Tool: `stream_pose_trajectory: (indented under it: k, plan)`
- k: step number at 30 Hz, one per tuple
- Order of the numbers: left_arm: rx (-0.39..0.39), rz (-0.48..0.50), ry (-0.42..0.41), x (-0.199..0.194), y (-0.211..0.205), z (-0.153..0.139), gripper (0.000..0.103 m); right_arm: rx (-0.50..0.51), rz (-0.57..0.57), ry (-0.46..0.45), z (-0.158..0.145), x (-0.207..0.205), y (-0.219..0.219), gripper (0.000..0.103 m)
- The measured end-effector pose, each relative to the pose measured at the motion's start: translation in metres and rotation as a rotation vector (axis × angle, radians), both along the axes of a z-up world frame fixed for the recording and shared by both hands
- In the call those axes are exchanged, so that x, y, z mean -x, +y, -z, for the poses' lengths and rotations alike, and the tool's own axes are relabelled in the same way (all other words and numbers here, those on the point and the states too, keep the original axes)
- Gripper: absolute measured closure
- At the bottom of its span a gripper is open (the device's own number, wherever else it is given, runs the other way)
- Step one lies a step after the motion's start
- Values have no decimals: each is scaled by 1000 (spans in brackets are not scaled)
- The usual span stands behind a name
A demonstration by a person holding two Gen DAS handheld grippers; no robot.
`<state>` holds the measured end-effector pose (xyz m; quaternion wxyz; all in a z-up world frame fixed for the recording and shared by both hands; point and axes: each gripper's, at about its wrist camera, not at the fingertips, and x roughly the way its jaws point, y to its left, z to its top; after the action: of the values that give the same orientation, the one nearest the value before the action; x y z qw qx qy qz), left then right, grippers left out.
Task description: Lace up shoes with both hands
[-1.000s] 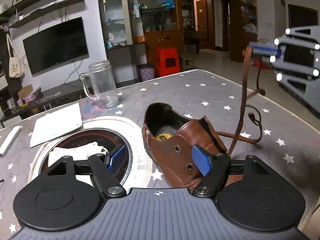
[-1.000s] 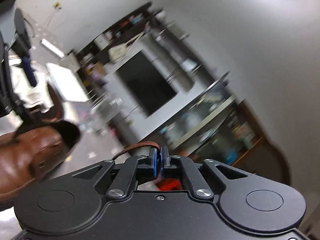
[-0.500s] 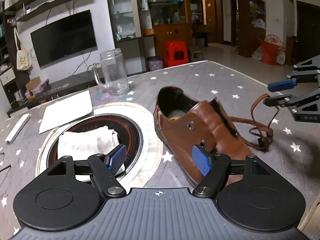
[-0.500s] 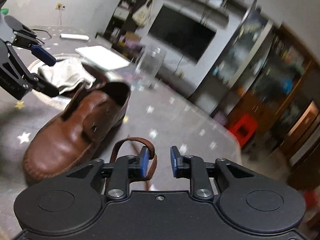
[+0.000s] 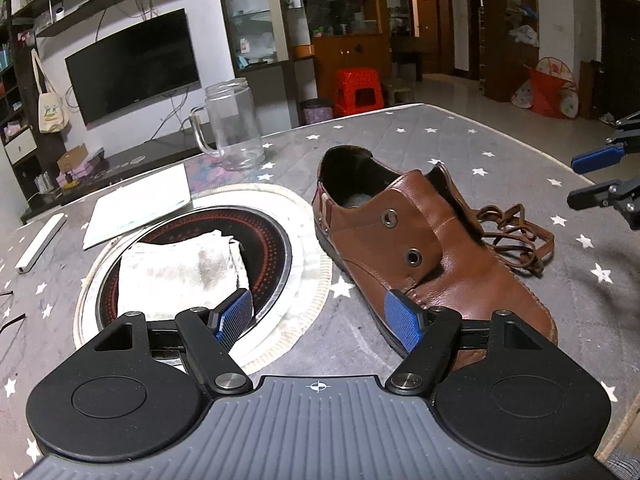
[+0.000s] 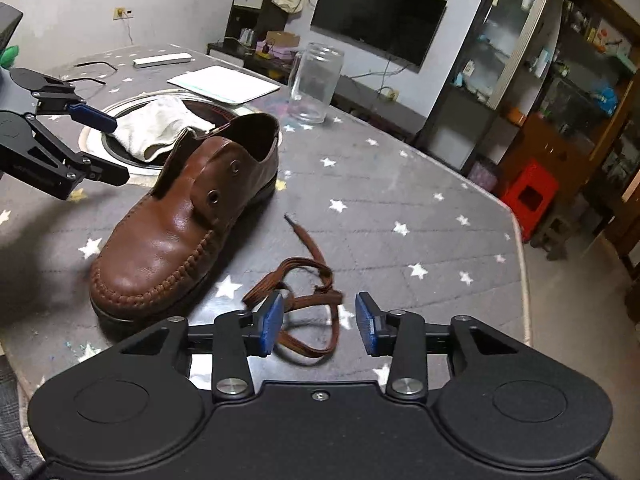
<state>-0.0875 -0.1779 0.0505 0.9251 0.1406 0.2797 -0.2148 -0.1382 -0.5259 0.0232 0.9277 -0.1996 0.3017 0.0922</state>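
Left wrist view: the left gripper point(image 5: 320, 322) stands with jaws spread wide and nothing between them; its right pad lies over the toe end of the brown leather shoe point(image 5: 424, 248), though contact cannot be confirmed. The shoe rests upright on the star-patterned table point(image 5: 400, 144); both visible eyelets are unthreaded. The brown lace point(image 5: 516, 236) lies in a loose heap on the table just beside the shoe, on its far flank. Left of the shoe sits a round cooktop point(image 5: 276, 236) bearing a soiled white cloth point(image 5: 180, 272); beyond the shoe stand a glass jar mug point(image 5: 234, 124) and a white booklet point(image 5: 140, 200). The right gripper point(image 5: 600, 178) shows at the frame edge beyond the lace, jaws apart.

Right wrist view: the right gripper point(image 6: 320, 324) is spread and empty; the lace point(image 6: 300, 292) lies slack on the table between and ahead of its pads, just beside the shoe point(image 6: 180, 216) toe. The left gripper point(image 6: 100, 148), jaws parted, is on the far side of the shoe, near the cloth point(image 6: 156, 128); the jar mug point(image 6: 316, 80) stands behind the shoe heel.
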Motion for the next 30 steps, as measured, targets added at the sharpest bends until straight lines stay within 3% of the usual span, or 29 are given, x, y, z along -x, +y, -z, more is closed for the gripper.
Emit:
stream_pose_trajectory:
  k: [2,7,18,21,30]
  plan:
    - [-5,-5,0,0,1,1,29,-14,31,-13,3,-1,-6,52]
    - [-25,-57,-9,-4,12,6,29,-72,135,-59,25,-10,-31,49]
    - [-47,-206,-37,-21,57,18,29,-188,344,-83,61,-29,-79,29]
    - [-40,-243,-38,-29,75,21,29,-203,379,-90,67,-32,-88,23]
    - [-15,-293,-27,-48,114,27,29,-248,422,-87,78,-34,-104,16]
